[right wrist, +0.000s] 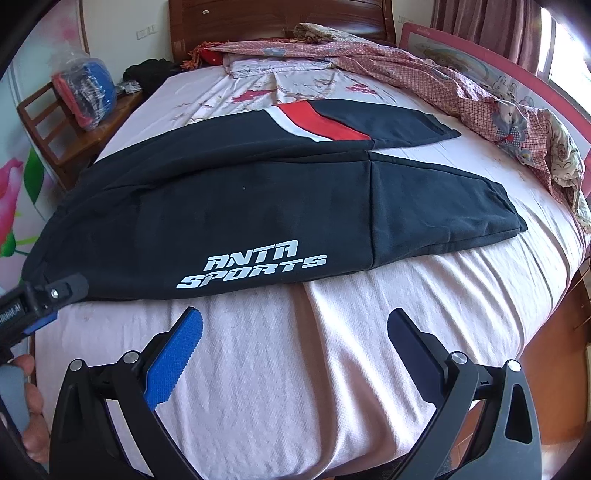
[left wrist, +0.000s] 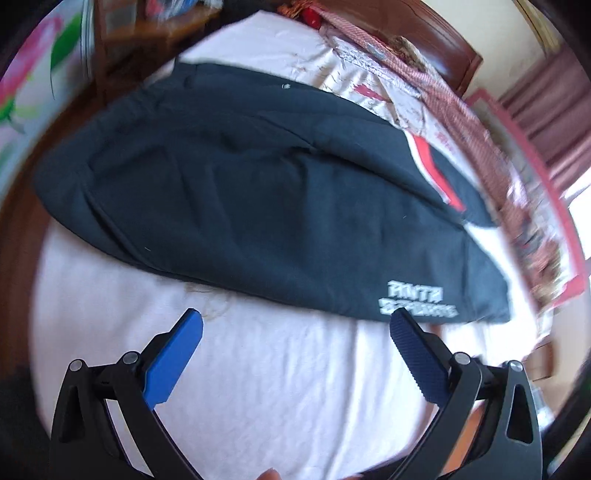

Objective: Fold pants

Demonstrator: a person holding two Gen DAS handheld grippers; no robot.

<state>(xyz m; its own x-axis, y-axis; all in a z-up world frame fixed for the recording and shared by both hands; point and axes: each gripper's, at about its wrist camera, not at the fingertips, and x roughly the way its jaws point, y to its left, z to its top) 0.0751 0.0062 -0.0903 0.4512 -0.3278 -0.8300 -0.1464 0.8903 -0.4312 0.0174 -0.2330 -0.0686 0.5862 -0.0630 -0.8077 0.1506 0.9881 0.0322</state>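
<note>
Right wrist view shows black track pants (right wrist: 229, 206) spread flat across a bed (right wrist: 295, 369) covered with a pale pink sheet. White lettering reading ANTA SPORTS (right wrist: 251, 267) sits on the near leg, and a red and white stripe (right wrist: 317, 123) crosses the far leg. Both legs run toward the right side of the bed, lying side by side with a narrow gap opening between them near the cuffs. The right tool (right wrist: 295, 321) hangs over bare sheet just short of the pants' near edge, its blue-padded fingers (right wrist: 173, 358) spread wide with nothing between them. At the left edge of this view the left tool (right wrist: 55, 295) is near the waistband end of the pants, though only part of it shows.

Left wrist view is motion-blurred; the left tool (left wrist: 295, 321) appears spread apart too, over the sheet beside the pants (left wrist: 240, 192), holding nothing. The lettering (left wrist: 415, 299) shows upside down here near the right finger.

A crumpled checked quilt (right wrist: 461, 85) lies along the far and right side of the bed, below a wooden headboard (right wrist: 277, 18). A wooden chair (right wrist: 62, 129) beside the bed carries a plastic-wrapped bundle (right wrist: 86, 92).
</note>
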